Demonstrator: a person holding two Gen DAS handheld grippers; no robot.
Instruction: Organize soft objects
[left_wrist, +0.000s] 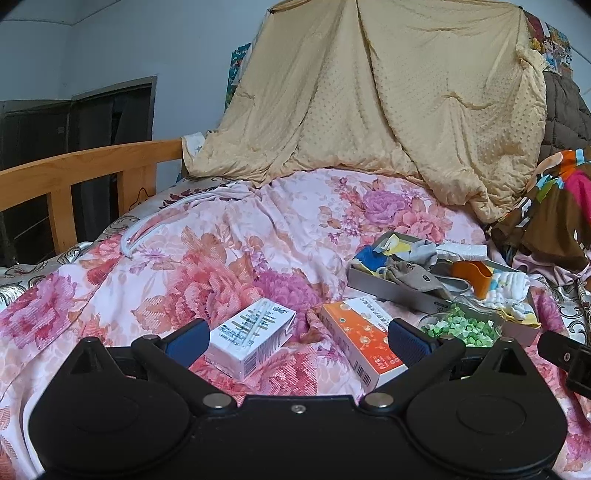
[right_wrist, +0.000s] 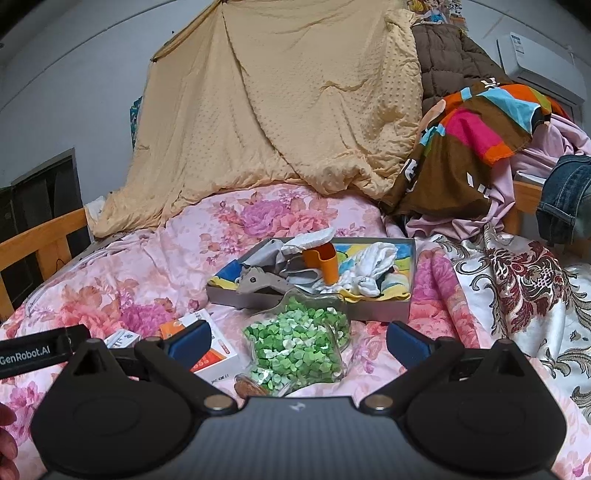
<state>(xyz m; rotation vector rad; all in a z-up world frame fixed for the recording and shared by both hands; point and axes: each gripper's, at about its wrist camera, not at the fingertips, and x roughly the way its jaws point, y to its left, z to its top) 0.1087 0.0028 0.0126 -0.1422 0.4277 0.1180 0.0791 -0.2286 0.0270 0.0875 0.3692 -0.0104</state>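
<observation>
- Nearest the cameras, both tools hover low over the pink floral bedspread (left_wrist: 207, 236); the left gripper (left_wrist: 297, 338) and the right gripper (right_wrist: 298, 341) each have jaws spread wide, with nothing between the blue pads.
- Just ahead of the left gripper: a white rectangular carton with a barcode (left_wrist: 251, 338) and an orange-and-white carton (left_wrist: 364, 336), lying side by side on the spread, apart from each other. Rigid, so probably not what is to be sorted.
- Just ahead of the right gripper: a clear glass jar of green and white pieces (right_wrist: 299, 343), lying on its side, cork end toward the camera.
- Beyond the jar: a shallow grey cardboard tray (right_wrist: 310, 308) holding the soft things, namely a grey drawstring pouch (right_wrist: 258, 282), white bundled socks (right_wrist: 369, 273) and a white foam piece (right_wrist: 314, 236); an orange plastic cup (right_wrist: 327, 264) stands among them. Judgement: the tray serves as the collecting place, and the cup looks misplaced there.
- Farthest: a tan dotted quilt (right_wrist: 280, 103) draped over something behind the bed, with a multicoloured striped garment (right_wrist: 472, 136) heaped at right.
</observation>
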